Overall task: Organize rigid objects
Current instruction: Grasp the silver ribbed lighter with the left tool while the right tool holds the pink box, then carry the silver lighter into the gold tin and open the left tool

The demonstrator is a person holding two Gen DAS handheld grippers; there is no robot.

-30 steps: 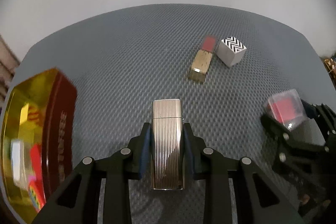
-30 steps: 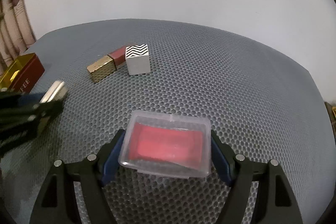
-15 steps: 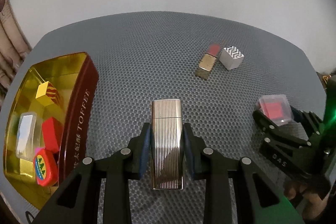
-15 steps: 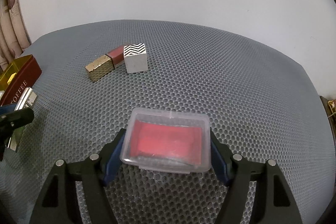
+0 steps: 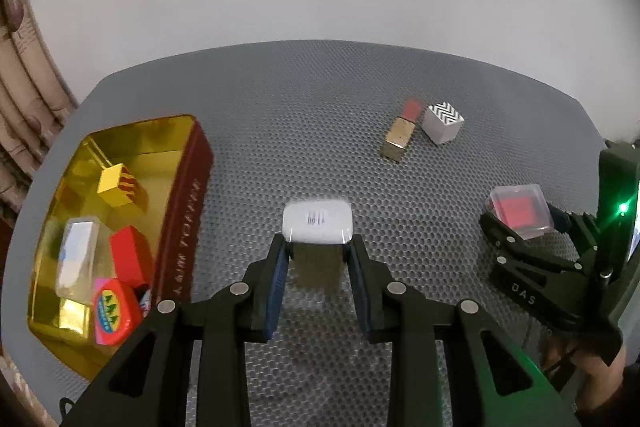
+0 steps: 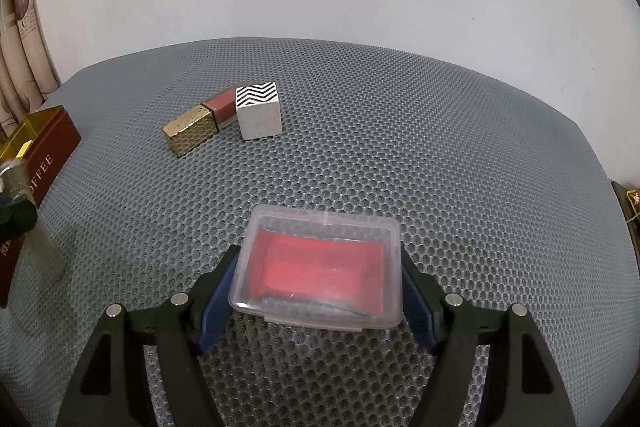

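Two loads up: left tool [image 5: 318, 259] clamps the silver lighter [image 5: 318, 227], right tool [image 6: 318, 287] clamps the clear case [image 6: 318, 267]; lower lighter gently into toffee tin [image 5: 182, 211], table's left edge.

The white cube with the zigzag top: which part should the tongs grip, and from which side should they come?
Probably from above, closing on the white cube's two plain faces that are free: the near front and the far back. The gold and red lipstick lies against its left face, so a left-right grip would catch it. The flat, parallel walls suit the pads.
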